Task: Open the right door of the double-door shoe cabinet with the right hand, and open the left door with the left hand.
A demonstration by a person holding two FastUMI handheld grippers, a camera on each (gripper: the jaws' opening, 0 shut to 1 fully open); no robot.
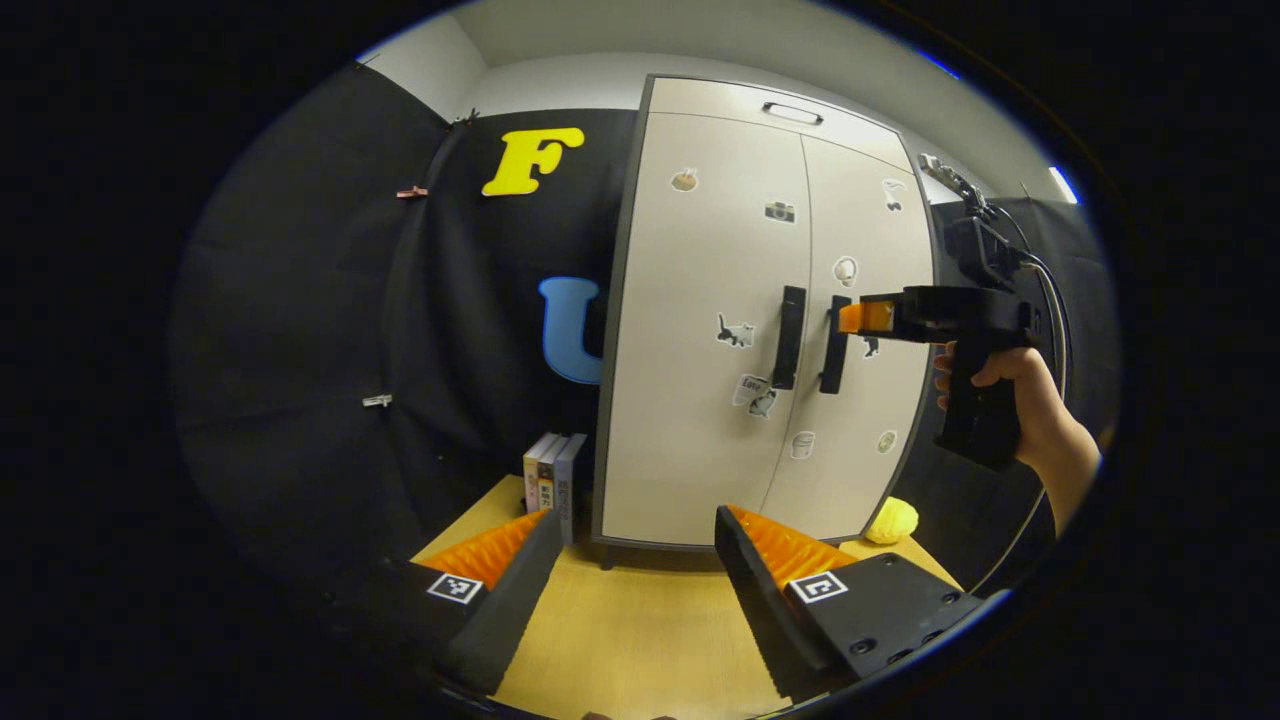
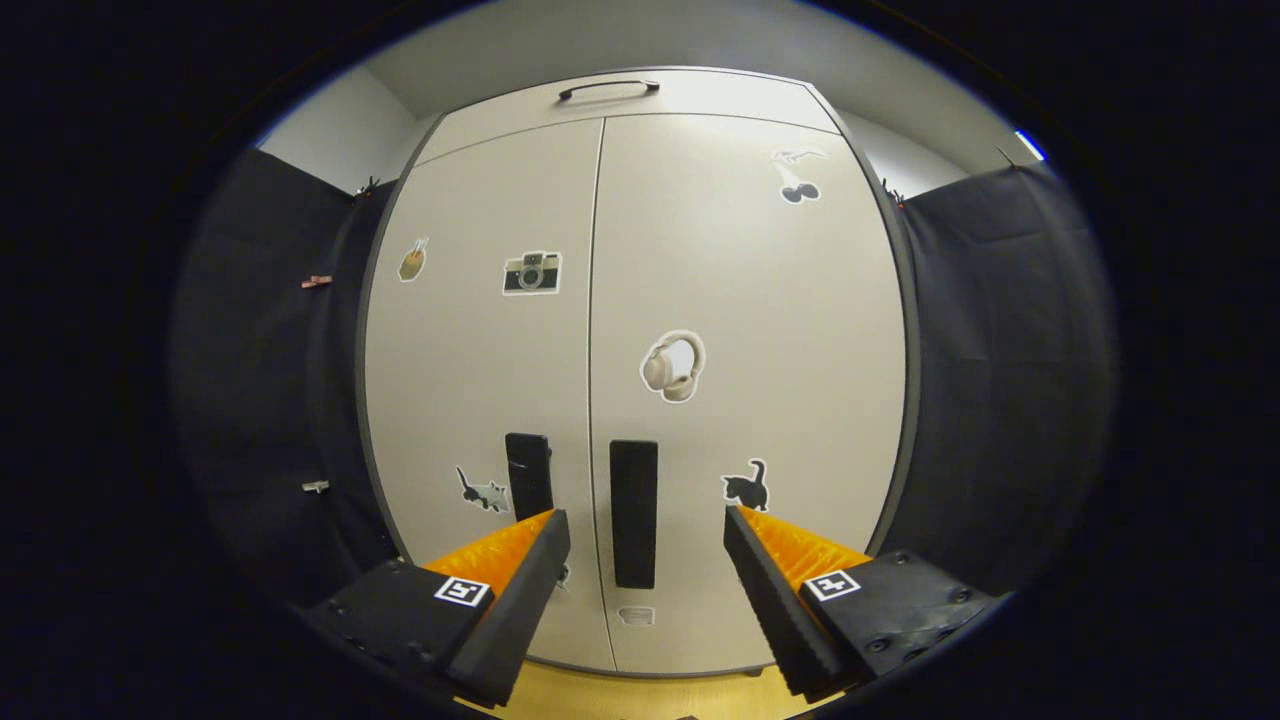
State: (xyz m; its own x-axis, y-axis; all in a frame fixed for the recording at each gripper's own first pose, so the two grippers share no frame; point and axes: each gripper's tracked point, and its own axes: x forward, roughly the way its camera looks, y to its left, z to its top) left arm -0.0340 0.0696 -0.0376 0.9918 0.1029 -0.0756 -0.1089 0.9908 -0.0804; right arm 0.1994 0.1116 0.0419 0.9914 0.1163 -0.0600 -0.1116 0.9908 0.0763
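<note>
The white double-door shoe cabinet (image 1: 700, 330) stands upright on the table with both doors shut. Two black vertical handles sit side by side at the middle seam: the left door's handle (image 1: 789, 337) and the right door's handle (image 1: 835, 345). In the left gripper view, my left gripper (image 1: 638, 515) is open and well back from the cabinet, low in front of the left door. A hand holds my right gripper (image 1: 850, 318) with its tips at the right handle. In the right gripper view, my right gripper (image 2: 646, 514) is open, with the right handle (image 2: 634, 513) between its fingers, untouched. The left handle (image 2: 528, 475) is just beside it.
Three books (image 1: 555, 480) stand against the cabinet's left side. A yellow lumpy object (image 1: 890, 520) lies at its right foot. The wooden tabletop (image 1: 620, 620) runs in front. A top handle (image 1: 792, 112) sits above the doors. Stickers dot both doors.
</note>
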